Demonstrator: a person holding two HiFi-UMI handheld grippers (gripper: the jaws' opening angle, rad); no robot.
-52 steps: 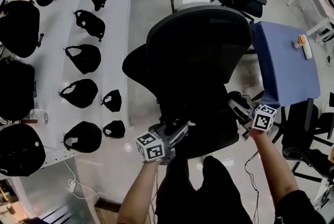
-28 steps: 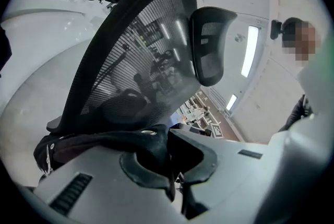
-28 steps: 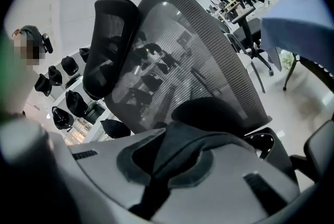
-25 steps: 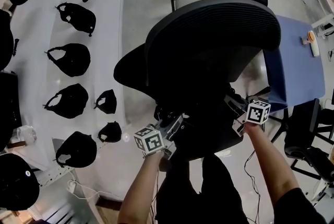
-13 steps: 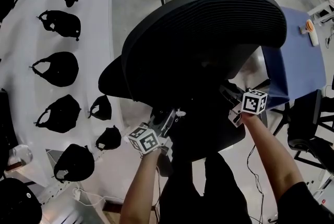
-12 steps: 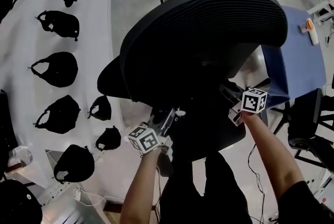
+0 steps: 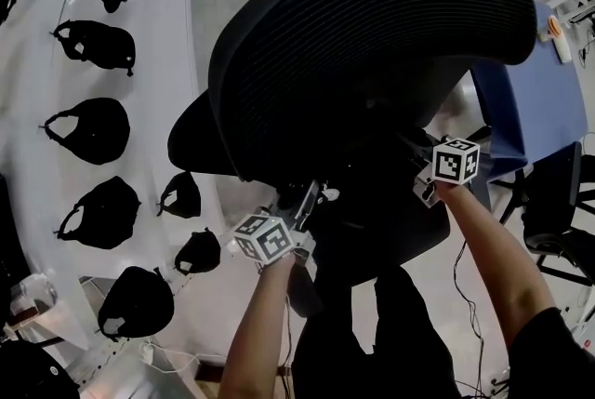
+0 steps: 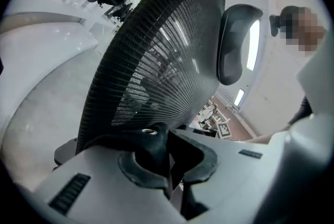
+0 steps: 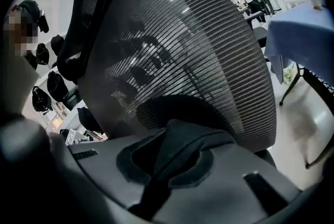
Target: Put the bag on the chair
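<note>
Placing is judged the step in hand: the left gripper [image 7: 310, 195] and right gripper [image 7: 416, 149] each have jaws clamped shut on black fabric of the bag [image 9: 180, 137], held between them at lower centre of the head view, before the chair [image 7: 372, 44] backrest. The next move calls for lowering both grippers evenly until the bag rests on the seat, then opening the jaws.

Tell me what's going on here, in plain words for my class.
A person holds a gripper in each hand. The left gripper and the right gripper are each shut on black fabric of the bag, holding it low in front of the mesh-backed chair. Whether it touches the seat cannot be told.
</note>
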